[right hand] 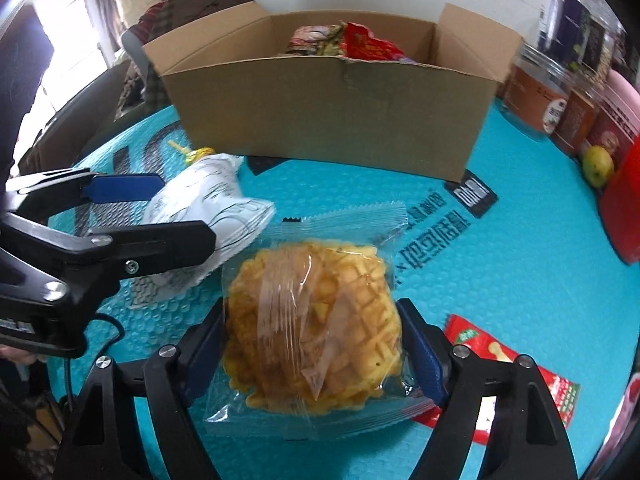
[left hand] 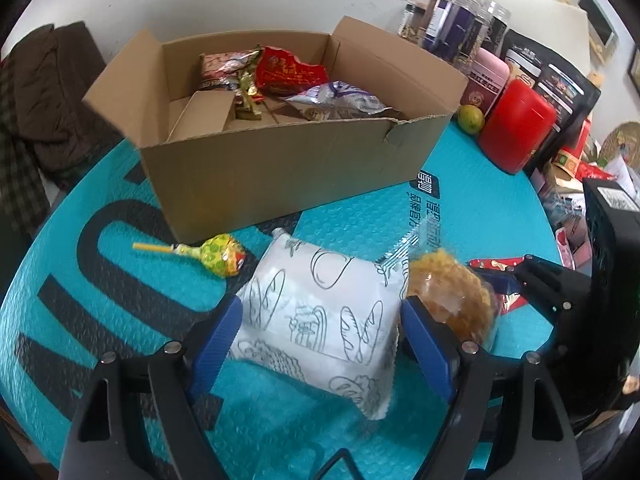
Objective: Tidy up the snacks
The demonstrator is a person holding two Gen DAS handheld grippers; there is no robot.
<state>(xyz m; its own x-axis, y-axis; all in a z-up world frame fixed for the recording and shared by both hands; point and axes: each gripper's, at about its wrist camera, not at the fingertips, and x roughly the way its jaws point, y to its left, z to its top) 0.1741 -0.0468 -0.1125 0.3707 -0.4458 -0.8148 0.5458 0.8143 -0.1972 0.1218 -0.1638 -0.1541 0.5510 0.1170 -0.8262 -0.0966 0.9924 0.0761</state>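
My left gripper (left hand: 320,322) is shut on a white bread packet (left hand: 320,316) with line drawings, which rests on the teal mat; it also shows in the right wrist view (right hand: 208,200). My right gripper (right hand: 314,332) is shut on a clear-wrapped yellow pineapple bun (right hand: 312,332), which lies just right of the white packet in the left wrist view (left hand: 452,292). An open cardboard box (left hand: 280,168) with several snack packets inside stands behind both and shows in the right wrist view (right hand: 332,120) too. A green-yellow lollipop (left hand: 220,256) lies in front of the box.
A red snack packet (right hand: 508,368) lies right of the bun. Jars (left hand: 452,20), a red container (left hand: 516,128), dark bags and a green fruit (left hand: 472,118) stand along the right. The teal mat (left hand: 80,280) covers the round table. Dark clothing (left hand: 44,100) lies far left.
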